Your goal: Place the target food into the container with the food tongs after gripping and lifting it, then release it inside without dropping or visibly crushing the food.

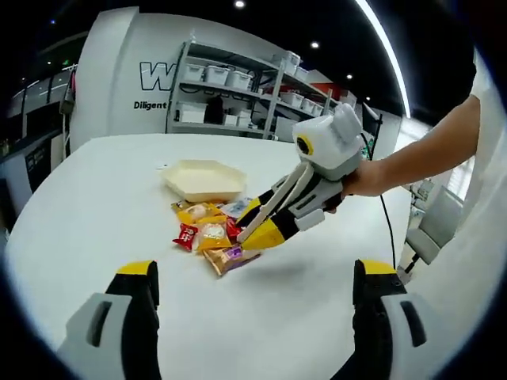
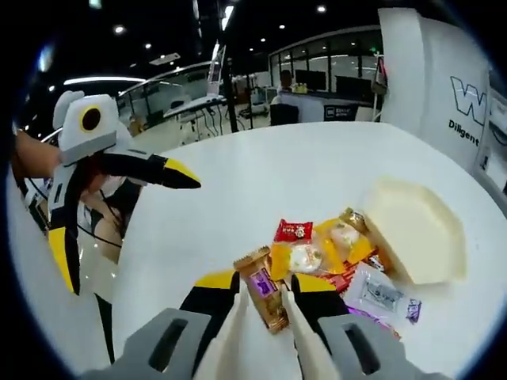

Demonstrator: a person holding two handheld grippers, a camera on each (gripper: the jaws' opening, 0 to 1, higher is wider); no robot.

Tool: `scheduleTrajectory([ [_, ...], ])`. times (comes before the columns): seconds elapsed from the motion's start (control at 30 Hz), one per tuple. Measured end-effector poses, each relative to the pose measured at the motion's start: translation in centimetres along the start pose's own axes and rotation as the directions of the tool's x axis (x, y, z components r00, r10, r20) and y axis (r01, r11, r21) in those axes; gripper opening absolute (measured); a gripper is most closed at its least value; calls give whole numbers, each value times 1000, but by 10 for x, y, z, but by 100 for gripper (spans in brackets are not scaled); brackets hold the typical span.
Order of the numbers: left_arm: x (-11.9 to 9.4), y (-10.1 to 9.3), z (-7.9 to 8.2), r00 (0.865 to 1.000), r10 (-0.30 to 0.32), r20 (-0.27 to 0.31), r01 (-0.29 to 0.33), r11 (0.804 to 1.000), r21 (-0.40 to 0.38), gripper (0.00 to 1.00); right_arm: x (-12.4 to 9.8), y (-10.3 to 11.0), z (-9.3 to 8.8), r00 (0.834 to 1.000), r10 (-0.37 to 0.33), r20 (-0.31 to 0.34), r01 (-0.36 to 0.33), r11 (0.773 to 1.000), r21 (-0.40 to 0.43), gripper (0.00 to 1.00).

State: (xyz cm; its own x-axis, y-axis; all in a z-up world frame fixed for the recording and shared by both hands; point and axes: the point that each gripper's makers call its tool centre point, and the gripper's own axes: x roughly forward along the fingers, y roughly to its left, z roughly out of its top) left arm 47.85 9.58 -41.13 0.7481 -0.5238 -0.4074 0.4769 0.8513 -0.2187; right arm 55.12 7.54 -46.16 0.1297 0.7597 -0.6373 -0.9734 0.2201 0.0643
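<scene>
Right claw [image 2: 264, 305] holds tongs [image 2: 238, 332] astride a brown snack packet [image 2: 265, 297] on the counter [image 2: 261, 182]. Loose snacks [image 2: 317, 253] lie at its 1 o'clock, before the container [image 2: 416, 229]. Left claw [image 1: 253, 309] hangs released.

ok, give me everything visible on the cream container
The cream container is a shallow, many-sided tray, hexagonal or so, with low sloped walls, looking like plastic or pulp. It sits flat, upright and empty on the white table, right behind the pile of snack packets; a packet or two lies at its near edge, contact unclear. Neither hand-held gripper touches it.
</scene>
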Motion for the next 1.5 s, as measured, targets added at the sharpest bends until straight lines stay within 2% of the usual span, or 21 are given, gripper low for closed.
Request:
scheduleTrajectory([
  [0.23, -1, -2, 7, 1000, 4, 8, -4, 999, 35, 99, 3, -2, 2, 1000, 5, -3, -5, 999, -33, 22],
  [0.27, 0, -1, 8, 1000, 1, 7, -1, 999, 36, 99, 5, -1, 8, 1000, 20, -14, -21, 995, -101, 22],
  [0.37, -1, 2, 12, 1000, 4, 23, -4, 1000, 29, 99, 6, -5, 12, 1000, 25, -10, -26, 994, -104, 23],
  [0.4, -1, 3, 12, 1000, 4, 24, -5, 1000, 26, 99, 8, -7, 11, 999, 22, -23, -25, 991, -133, 23],
  [0.5, -2, 4, 13, 1000, 8, 23, -8, 1000, 28, 99, 13, -4, 4, 997, 53, -63, -60, 991, -122, 23],
  [0.53, -3, 4, 13, 1000, 8, 23, -8, 1000, 26, 99, 14, -8, 0, 995, 31, -93, -46, 986, -163, 23],
  [0.6, -4, 3, 14, 1000, 12, 17, -12, 1000, 29, 99, 16, -6, 1, 995, 51, -81, -63, 987, -148, 24],
  [0.73, -7, 3, 15, 1000, 19, 13, -19, 1000, 23, 99, 20, -7, -1, 993, 53, -103, -68, 987, -145, 21],
  [0.77, -7, 3, 15, 1000, 20, 11, -20, 1000, 22, 99, 21, -6, -4, 991, 50, -123, -70, 985, -160, 20],
  [0.8, -7, 4, 14, 1000, 22, 9, -22, 1000, 22, 99, 21, -6, -2, 993, 50, -111, -69, 982, -175, 19],
  [0.97, -7, 6, 11, 1000, 17, 1, -17, 1000, 14, 99, 20, -5, -2, 991, 50, -121, -56, 997, -47, 16],
  [1.1, -6, 7, 12, 1000, 18, 6, -18, 1000, 8, 99, 13, -5, -3, 993, 49, -110, -51, 999, -16, 16],
  [1.17, -6, 7, 12, 1000, 18, 9, -18, 1000, 4, 99, 6, -3, 1, 997, 46, -69, -46, 999, 9, 17],
  [1.2, -5, 8, 12, 1000, 18, 11, -18, 1000, -3, 99, 3, -1, 3, 997, 57, -57, -54, 997, 55, 17],
  [1.33, -5, 10, 13, 999, 21, 25, -20, 1000, -14, 99, -11, -5, 9, 999, 35, -19, -34, 998, 58, 17],
  [1.4, -5, 12, 13, 999, 22, 30, -21, 1000, -19, 99, -25, -12, 18, 999, 9, 33, -12, 998, 67, 17],
  [1.47, -4, 14, 12, 999, 20, 32, -19, 999, -27, 99, -33, -16, 21, 999, 2, 47, -7, 995, 102, 17],
  [1.5, -4, 15, 12, 999, 20, 35, -19, 999, -31, 99, -41, -25, 25, 997, -22, 68, 15, 994, 104, 17],
])
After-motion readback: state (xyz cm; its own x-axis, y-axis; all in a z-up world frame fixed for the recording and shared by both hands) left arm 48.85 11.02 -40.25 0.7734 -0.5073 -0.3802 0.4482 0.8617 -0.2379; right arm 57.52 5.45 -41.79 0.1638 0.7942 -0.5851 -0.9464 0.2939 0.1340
